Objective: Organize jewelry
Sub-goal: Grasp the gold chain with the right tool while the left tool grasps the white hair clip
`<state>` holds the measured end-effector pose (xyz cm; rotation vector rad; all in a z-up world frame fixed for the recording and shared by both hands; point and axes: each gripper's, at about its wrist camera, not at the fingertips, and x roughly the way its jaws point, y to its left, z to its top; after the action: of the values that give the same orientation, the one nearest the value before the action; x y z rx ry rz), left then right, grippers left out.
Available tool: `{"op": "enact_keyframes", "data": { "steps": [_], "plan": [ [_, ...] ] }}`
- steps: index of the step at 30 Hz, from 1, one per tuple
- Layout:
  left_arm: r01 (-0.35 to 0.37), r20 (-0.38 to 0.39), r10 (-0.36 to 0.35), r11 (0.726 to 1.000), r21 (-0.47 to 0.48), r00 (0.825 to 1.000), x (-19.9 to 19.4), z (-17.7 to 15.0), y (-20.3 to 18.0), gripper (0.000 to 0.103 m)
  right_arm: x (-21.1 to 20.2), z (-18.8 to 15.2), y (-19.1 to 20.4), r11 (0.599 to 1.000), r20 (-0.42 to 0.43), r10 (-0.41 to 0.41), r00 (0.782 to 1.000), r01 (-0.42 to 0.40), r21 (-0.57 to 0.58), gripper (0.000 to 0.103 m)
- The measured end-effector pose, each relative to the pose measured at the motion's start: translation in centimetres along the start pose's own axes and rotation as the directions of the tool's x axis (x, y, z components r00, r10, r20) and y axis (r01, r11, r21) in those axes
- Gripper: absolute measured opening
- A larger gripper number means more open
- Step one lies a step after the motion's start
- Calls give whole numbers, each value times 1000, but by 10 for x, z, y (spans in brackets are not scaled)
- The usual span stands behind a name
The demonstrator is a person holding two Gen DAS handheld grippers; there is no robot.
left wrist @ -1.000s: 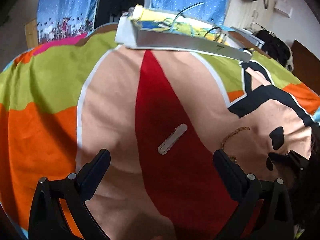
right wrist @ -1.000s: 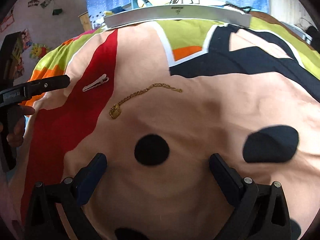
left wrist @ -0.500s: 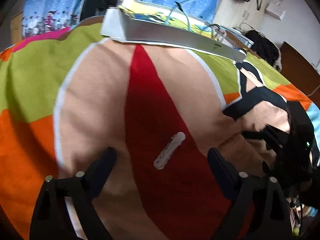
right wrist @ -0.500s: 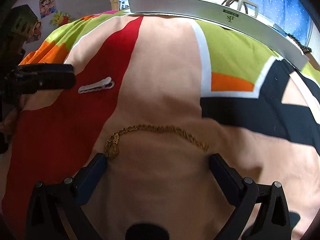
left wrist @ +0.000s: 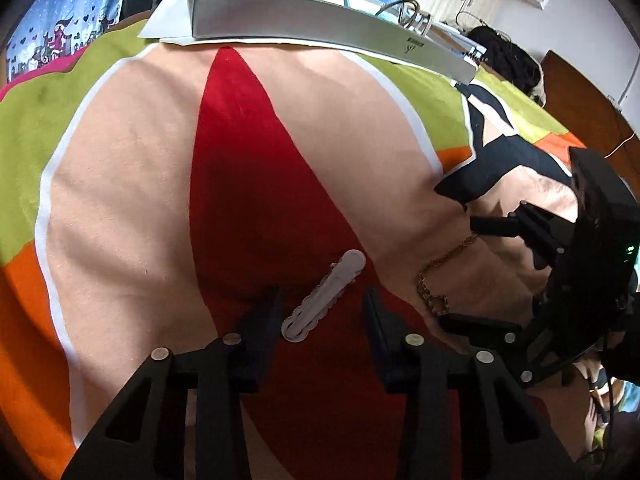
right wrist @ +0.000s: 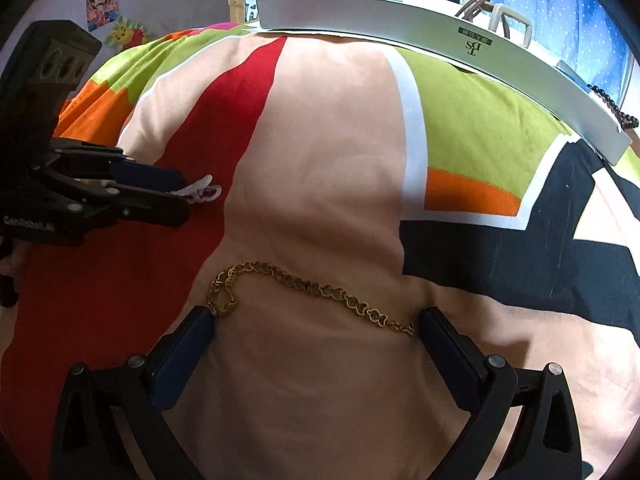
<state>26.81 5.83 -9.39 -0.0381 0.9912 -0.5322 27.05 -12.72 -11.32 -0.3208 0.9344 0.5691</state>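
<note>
The box's (right wrist: 440, 40) inside is hidden from both cameras; only handles and a strap poke above its long grey wall, far ahead of both tools. A string of dark beads (right wrist: 612, 106) hangs over its right end, seen only in the right view.

The left gripper (left wrist: 322, 312) is partly open, fingers either side of the near end of the white hair clip (left wrist: 324, 294) on the red stripe of the bedspread (left wrist: 120, 200). In the right view those fingers cover most of the clip, so contact cannot be told.

The right gripper (right wrist: 316, 328) is wide open, fingertips just beside each end of the gold chain (right wrist: 304, 286) on the peach patch.
</note>
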Motion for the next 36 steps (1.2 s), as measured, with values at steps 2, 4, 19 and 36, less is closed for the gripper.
{"op": "enact_keyframes", "data": {
  "steps": [2,4,19,36],
  "plan": [
    [-16,-2,16,1000,5,1000,1,-1,-1,27,0,0,-1,1000,12,-8,1000,8,14,99],
    [-25,-4,25,1000,10,1000,2,-1,-2,24,0,-1,1,1000,25,-22,999,21,23,97],
    [-8,-44,9,1000,24,999,13,-1,-20,10,-11,-4,3,996,106,-86,991,81,49,51],
    [-50,18,50,999,-5,999,0,-18,-46,10,-40,-16,8,995,192,-67,979,52,82,18]
  ]
}}
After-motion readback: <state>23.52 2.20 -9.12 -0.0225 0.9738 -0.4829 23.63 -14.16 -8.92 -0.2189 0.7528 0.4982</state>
